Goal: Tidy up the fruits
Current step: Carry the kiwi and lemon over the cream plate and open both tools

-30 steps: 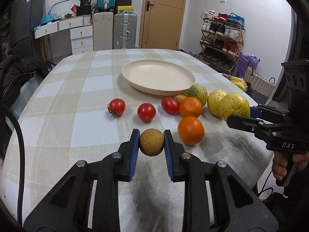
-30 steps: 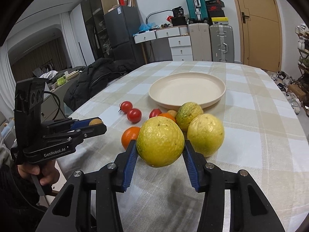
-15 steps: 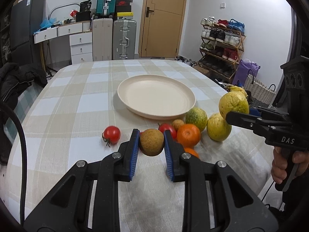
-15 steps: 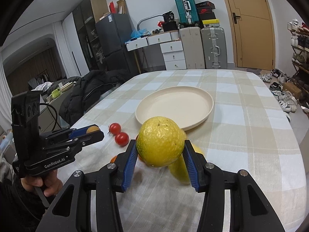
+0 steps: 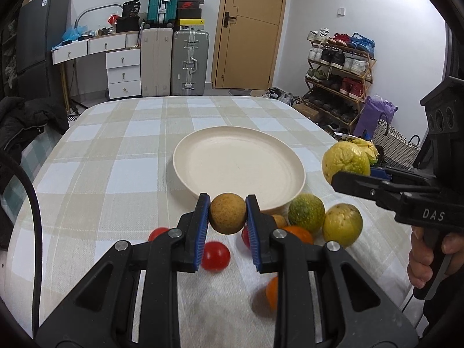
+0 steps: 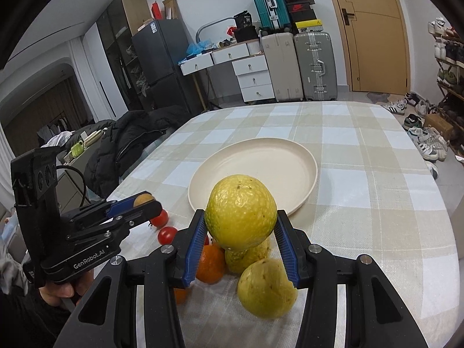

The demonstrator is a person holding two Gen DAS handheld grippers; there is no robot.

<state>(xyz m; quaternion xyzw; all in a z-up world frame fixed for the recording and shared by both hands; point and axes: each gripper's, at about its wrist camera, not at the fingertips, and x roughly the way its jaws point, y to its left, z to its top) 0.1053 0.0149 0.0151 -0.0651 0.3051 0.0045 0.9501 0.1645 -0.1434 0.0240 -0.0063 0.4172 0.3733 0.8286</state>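
My left wrist view looks forward and down, close over the table [image 5: 95, 156], with the plate [image 5: 185, 179] ahead. My right wrist view faces likewise from the right; both share the plate [image 6: 307, 185].

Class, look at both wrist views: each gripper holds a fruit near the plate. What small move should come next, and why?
Probably carry both a little further forward over the plate. The left gripper clamps a small brown fruit just short of its near rim, the right gripper a large yellow fruit, and the plate holds nothing yet.
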